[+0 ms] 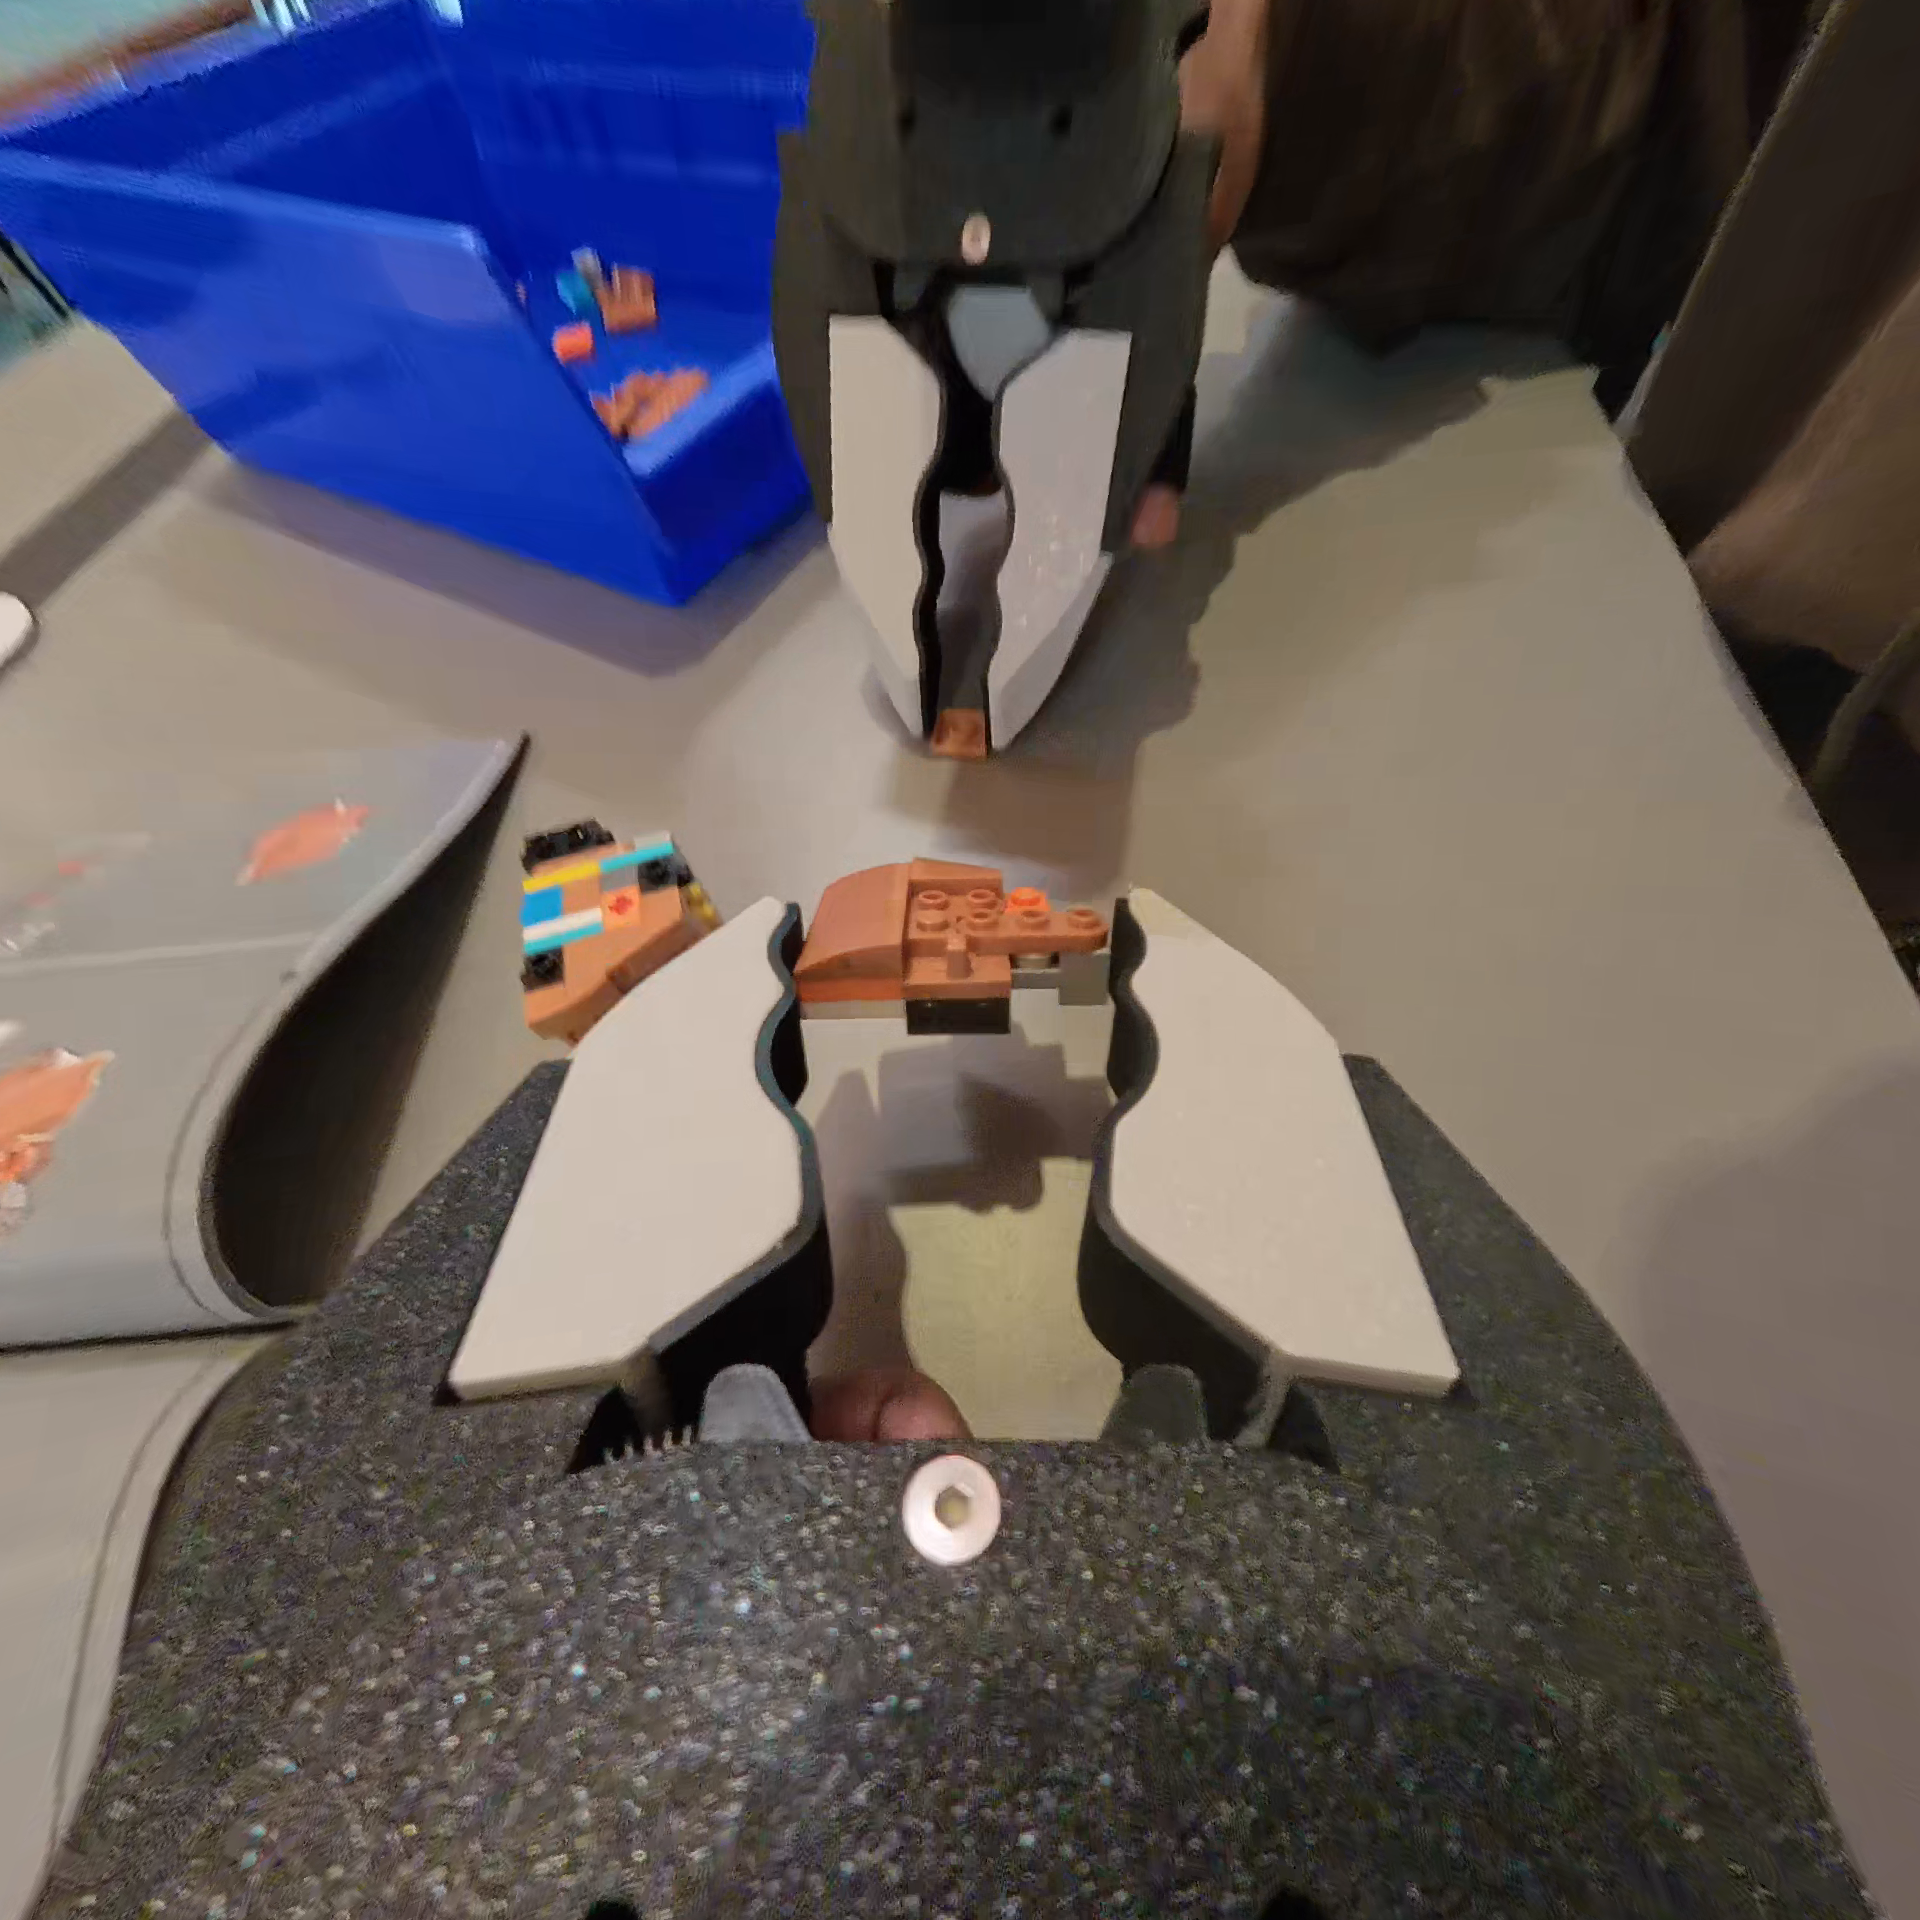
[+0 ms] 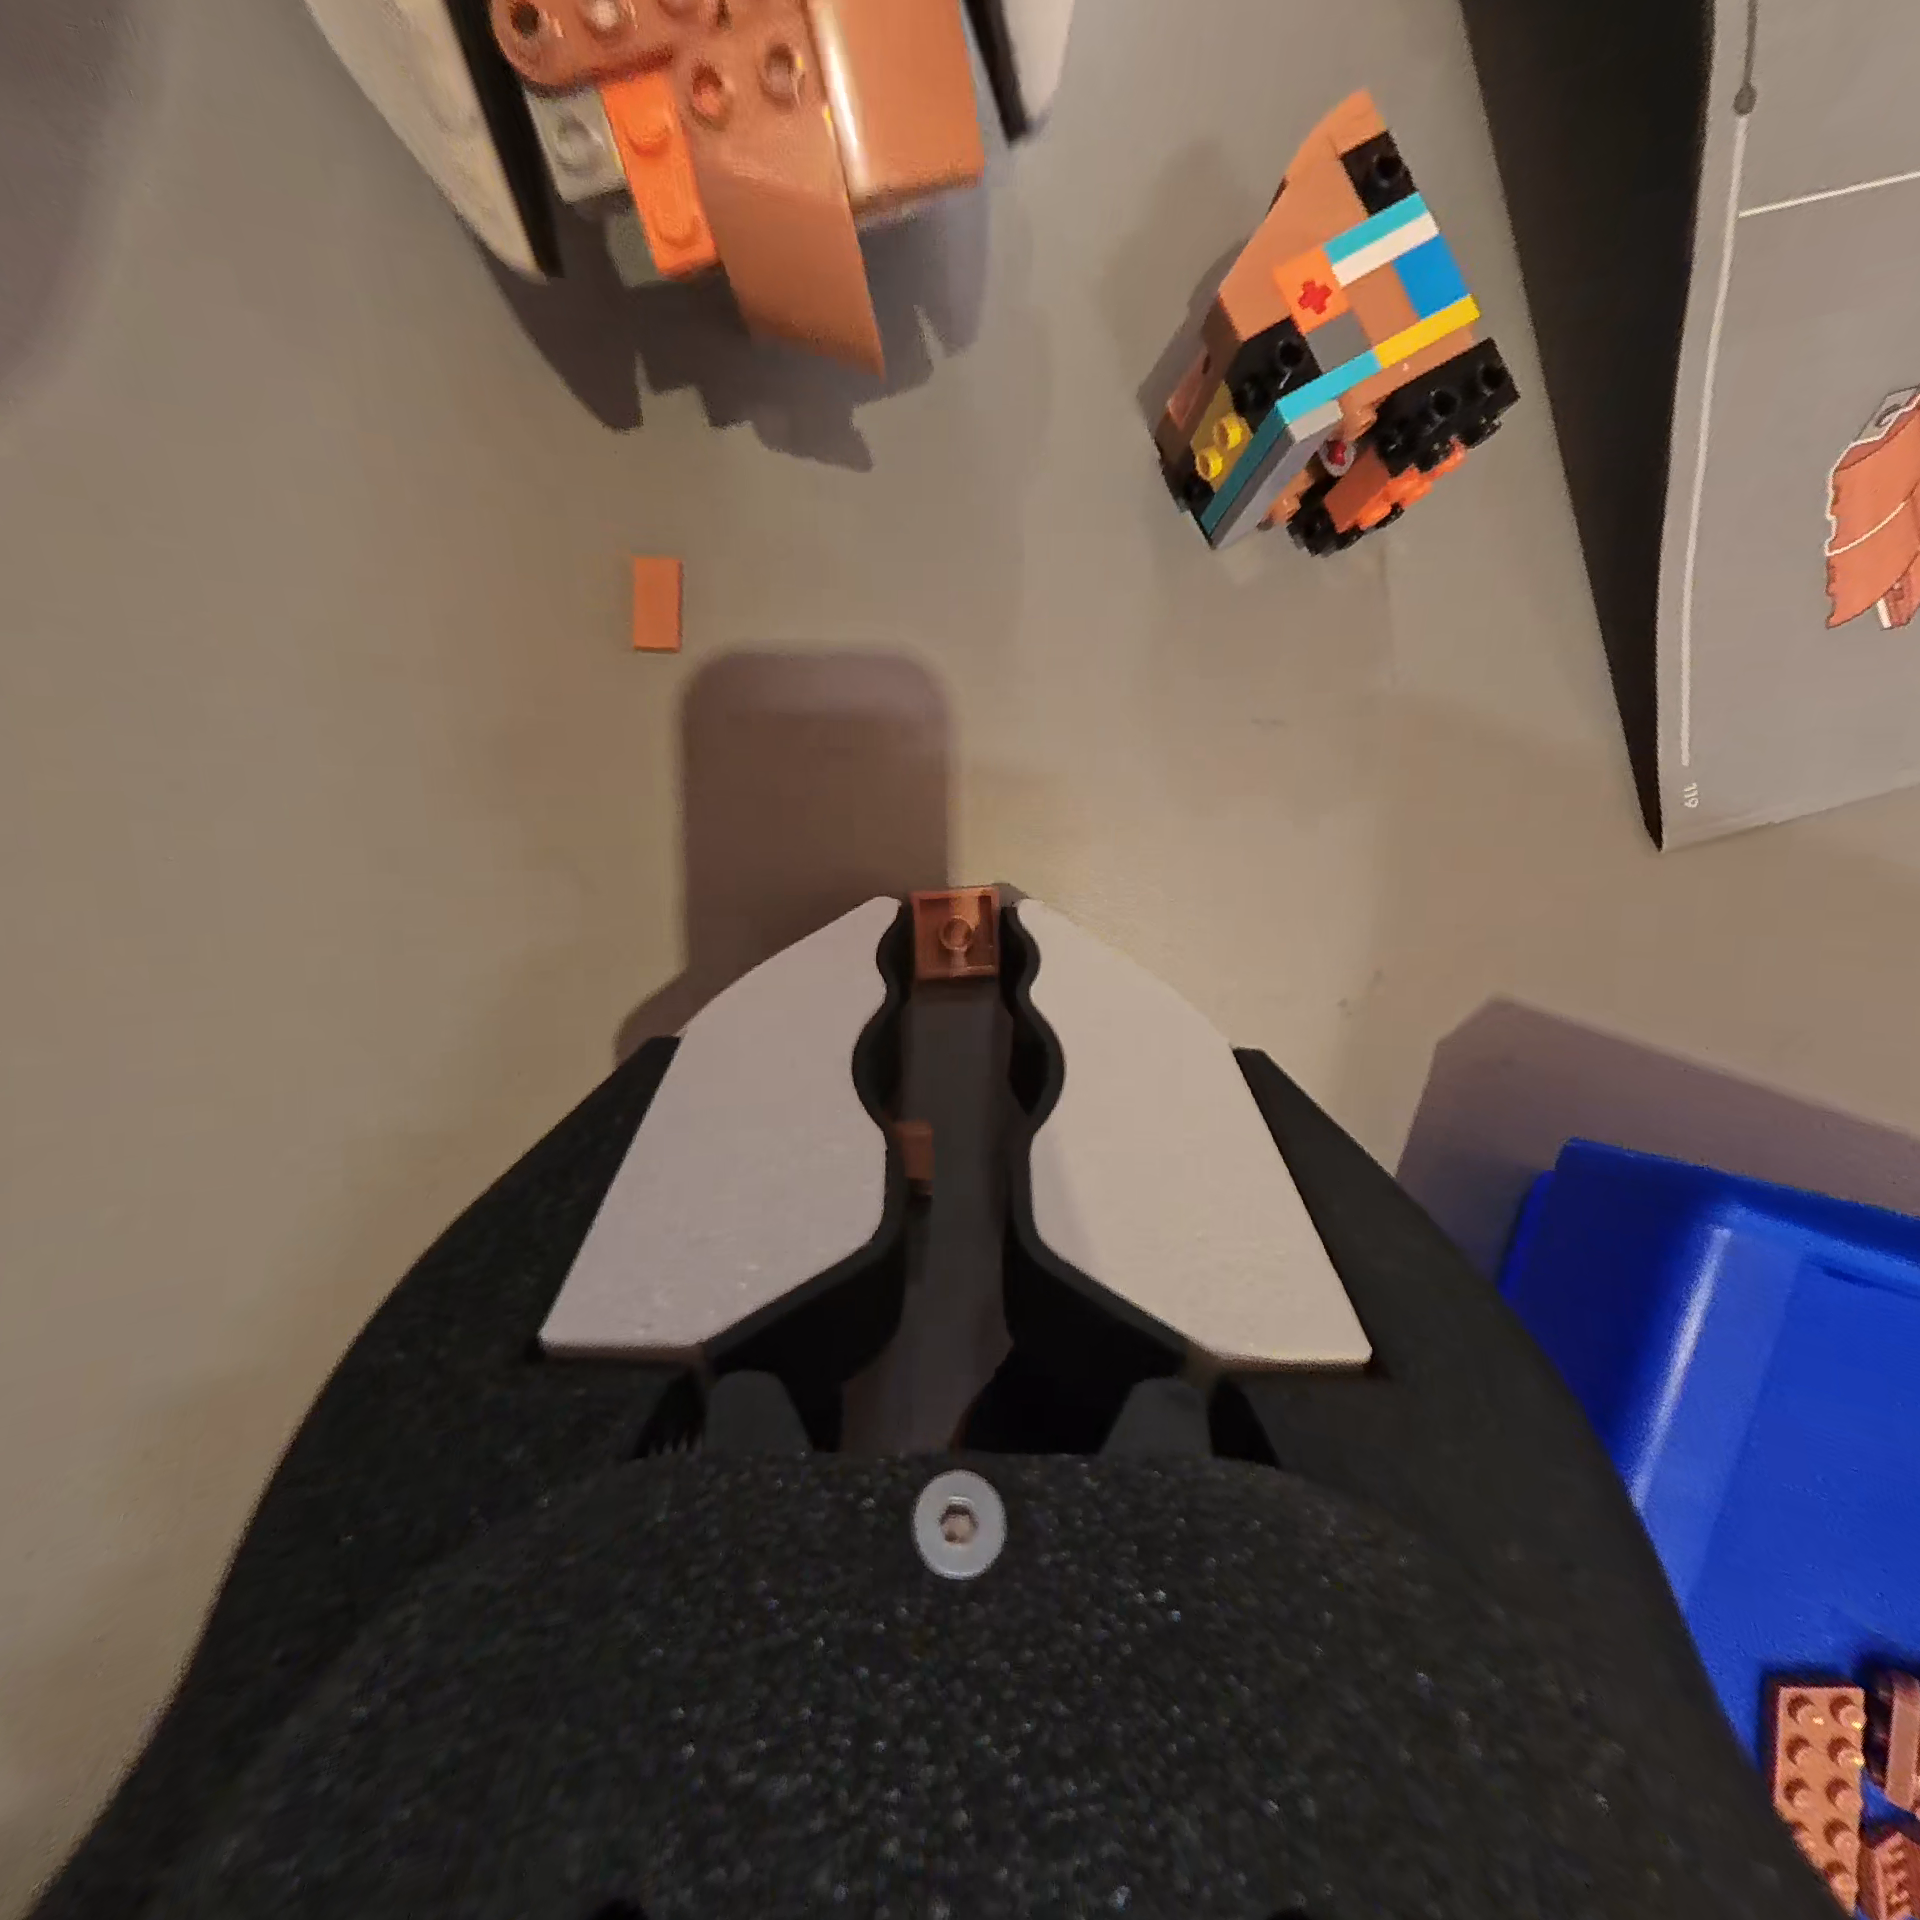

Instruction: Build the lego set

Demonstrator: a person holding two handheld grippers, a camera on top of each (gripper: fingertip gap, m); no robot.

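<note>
My left gripper (image 1: 951, 961) is shut on a brown lego sub-assembly (image 1: 935, 940) with a curved slope, studded plates and a grey end, held above the grey table. The sub-assembly also shows at the top of the right wrist view (image 2: 727, 135). My right gripper (image 2: 956, 920) is shut on a small brown one-stud plate (image 2: 954, 933) at its fingertips; it shows facing me in the left wrist view (image 1: 956, 727), beyond the sub-assembly. A larger multicoloured lego block (image 1: 603, 925) lies on the table left of my left gripper, and shows in the right wrist view (image 2: 1340, 343).
A blue parts bin (image 1: 468, 343) with brown pieces stands at the back left; it also shows at the lower right of the right wrist view (image 2: 1714, 1403). An open instruction booklet (image 1: 208, 987) lies at the left. A loose orange tile (image 2: 657, 603) lies on the table (image 2: 312, 727). A person's dark sleeve is behind the right gripper. One gripper's finger ends stand about 10 cm off the other's. To the larger multicoloured lego block (image 1: 603, 925): left tips about 4 cm, right tips about 10 cm. My right wrist view (image 2: 1332, 232) looks at it from another angle.
</note>
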